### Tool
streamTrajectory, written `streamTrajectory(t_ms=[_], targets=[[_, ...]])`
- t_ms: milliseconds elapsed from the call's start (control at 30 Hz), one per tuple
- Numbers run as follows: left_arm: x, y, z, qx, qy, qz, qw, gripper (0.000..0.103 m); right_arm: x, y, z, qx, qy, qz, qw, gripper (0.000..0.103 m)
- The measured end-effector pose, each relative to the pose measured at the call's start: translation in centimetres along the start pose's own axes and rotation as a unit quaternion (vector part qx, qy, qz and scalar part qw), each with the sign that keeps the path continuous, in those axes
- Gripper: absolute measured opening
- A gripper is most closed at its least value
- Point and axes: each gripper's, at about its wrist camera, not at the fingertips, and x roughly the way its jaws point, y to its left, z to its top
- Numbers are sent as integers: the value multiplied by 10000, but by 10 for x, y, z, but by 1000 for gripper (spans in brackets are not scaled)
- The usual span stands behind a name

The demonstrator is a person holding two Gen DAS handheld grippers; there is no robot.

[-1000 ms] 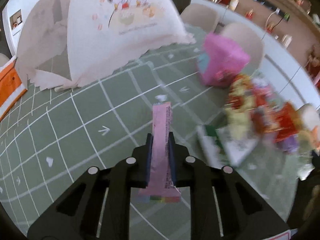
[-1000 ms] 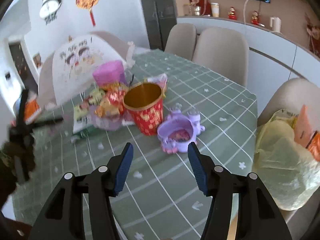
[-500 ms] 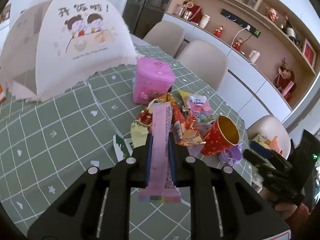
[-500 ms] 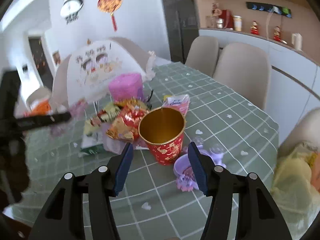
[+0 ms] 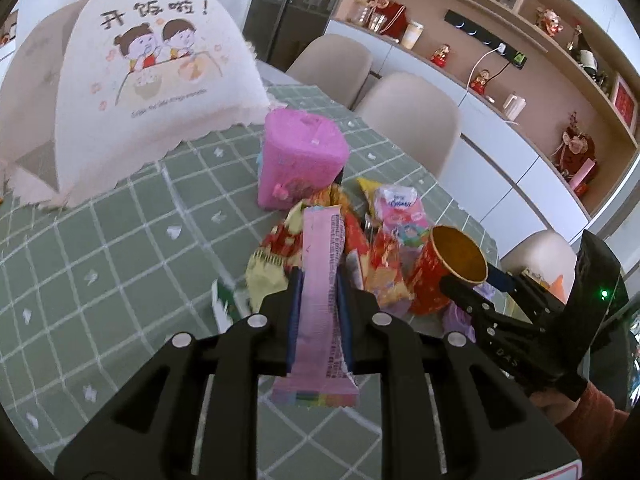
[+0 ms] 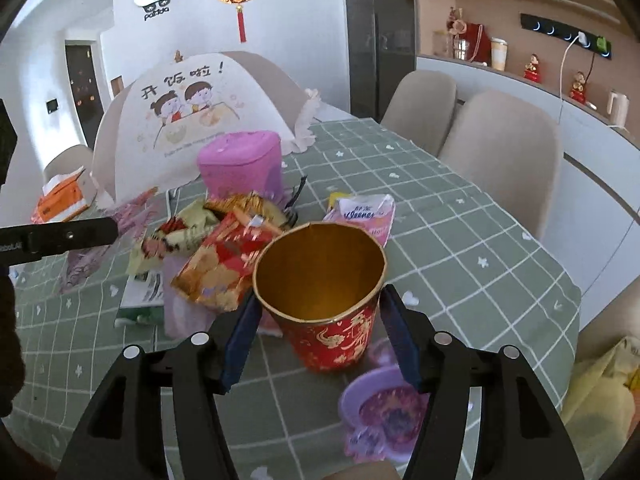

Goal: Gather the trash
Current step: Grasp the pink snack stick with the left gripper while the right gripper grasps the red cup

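My left gripper is shut on a long pink wrapper and holds it upright above the green checked tablecloth. My right gripper is open, its jaws on either side of a red and gold paper cup that stands on the table; the cup also shows in the left wrist view. A heap of snack wrappers lies just left of the cup. The right gripper shows at the right of the left wrist view.
A pink tub and a white mesh food cover stand behind the heap. A purple toy dish lies right of the cup. A yellow plastic bag hangs at the table's right edge. Beige chairs line the far side.
My left gripper has swung right with the pink wrapper, toward the heap. My right gripper has moved forward until its open jaws flank the red cup.
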Motion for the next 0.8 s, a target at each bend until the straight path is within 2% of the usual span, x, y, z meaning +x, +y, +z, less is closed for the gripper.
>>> streamTrajectory(t_ms=[67,167,300,367,500,667,800], targets=[[12,7,6,-102,-41,-148,9998,15,7,-1,1,-2,58,-55,10000,58],[26,16,11,-337,-45,-296,9990,15,21,2,1,-146,147,-386,9990,58],[24,20,11,-635,-162,-157,9977,15,30,0,0,-276,286,-65,9992,54],[21,15,10,-623,-63,-89,9980,15,27,-11,1,50,248,180,9995,51],[2,-12,8,-347,-236,252,9988,15,4,-31,8,441,-14,522,9977,49],[-36,-69,2,-10,-753,490,9960,15,-49,-57,21,591,-392,891,9935,49],[-45,-110,-3,144,-876,441,9951,15,-94,-78,17,547,-673,655,9941,49]])
